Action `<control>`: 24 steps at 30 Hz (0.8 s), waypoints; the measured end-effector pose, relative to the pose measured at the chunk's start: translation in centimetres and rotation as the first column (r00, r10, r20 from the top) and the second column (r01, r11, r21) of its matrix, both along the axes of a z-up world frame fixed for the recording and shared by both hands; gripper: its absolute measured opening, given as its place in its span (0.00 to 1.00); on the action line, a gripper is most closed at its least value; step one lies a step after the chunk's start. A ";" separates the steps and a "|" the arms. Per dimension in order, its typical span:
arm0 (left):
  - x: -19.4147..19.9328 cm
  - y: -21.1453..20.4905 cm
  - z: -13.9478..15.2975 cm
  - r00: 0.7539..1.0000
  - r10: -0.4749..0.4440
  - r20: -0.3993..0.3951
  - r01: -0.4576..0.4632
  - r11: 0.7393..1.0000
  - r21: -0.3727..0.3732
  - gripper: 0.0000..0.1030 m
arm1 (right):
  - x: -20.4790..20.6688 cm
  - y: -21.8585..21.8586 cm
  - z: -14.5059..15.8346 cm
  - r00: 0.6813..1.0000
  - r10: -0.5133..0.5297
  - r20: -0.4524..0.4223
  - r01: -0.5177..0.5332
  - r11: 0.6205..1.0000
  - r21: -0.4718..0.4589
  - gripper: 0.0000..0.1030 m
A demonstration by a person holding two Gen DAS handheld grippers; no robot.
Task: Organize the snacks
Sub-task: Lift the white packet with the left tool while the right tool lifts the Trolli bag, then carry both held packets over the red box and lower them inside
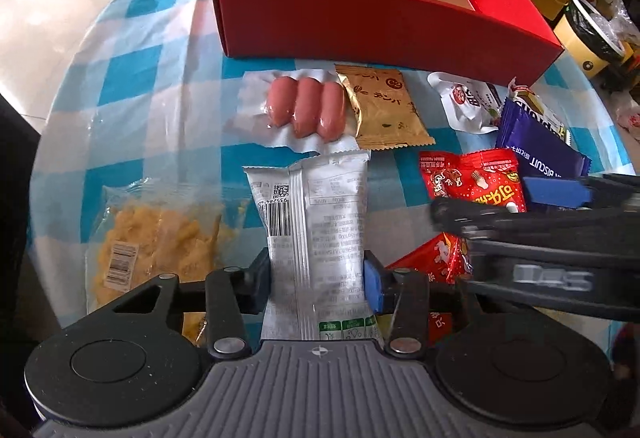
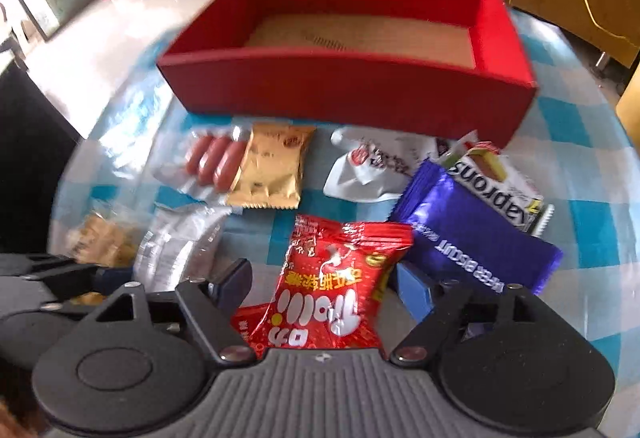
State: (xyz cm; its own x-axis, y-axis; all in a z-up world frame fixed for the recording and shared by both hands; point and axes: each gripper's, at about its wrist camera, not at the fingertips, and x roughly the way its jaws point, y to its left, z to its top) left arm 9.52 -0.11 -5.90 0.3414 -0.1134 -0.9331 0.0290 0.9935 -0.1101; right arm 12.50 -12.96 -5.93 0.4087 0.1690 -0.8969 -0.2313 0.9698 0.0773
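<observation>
Pinching white packet (image 1: 316,238) in left tool (image 1: 316,278), long axis pointing up-frame toward red box (image 1: 360,18); right tool (image 2: 324,278) spread around red bag (image 2: 336,278), unpinched.

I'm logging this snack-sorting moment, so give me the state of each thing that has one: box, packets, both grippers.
red box: open-topped, nothing visible inside
white packet: sealed, clamped in left gripper
red candy bag: sealed, between right gripper pads, not pressed
sausage pack: sealed, on table
gold packet: sealed, on table
purple biscuit pack: sealed, on table
</observation>
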 end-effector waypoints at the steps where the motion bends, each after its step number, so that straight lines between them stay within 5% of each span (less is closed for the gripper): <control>1: -0.2 0.2 0.0 1.000 -0.003 0.002 0.003 1.000 -0.009 0.52 | -0.1 0.3 -0.3 1.000 0.006 0.020 -0.006 0.999 -0.032 0.69; 6: -0.1 0.7 -0.1 1.000 -0.016 -0.003 0.016 0.999 -0.048 0.52 | -0.7 0.1 0.0 0.999 0.034 0.039 -0.030 0.994 -0.108 0.48; 13: -0.5 1.4 1.3 1.000 -0.007 0.018 0.009 0.993 -0.119 0.51 | -2.8 -1.5 2.2 0.998 -0.004 0.064 0.006 1.000 -0.030 0.45; 24: -1.1 0.7 4.7 0.995 0.019 0.100 -0.009 0.994 -0.105 0.51 | -5.5 -4.1 6.0 0.981 -0.078 0.175 0.057 0.991 0.123 0.45</control>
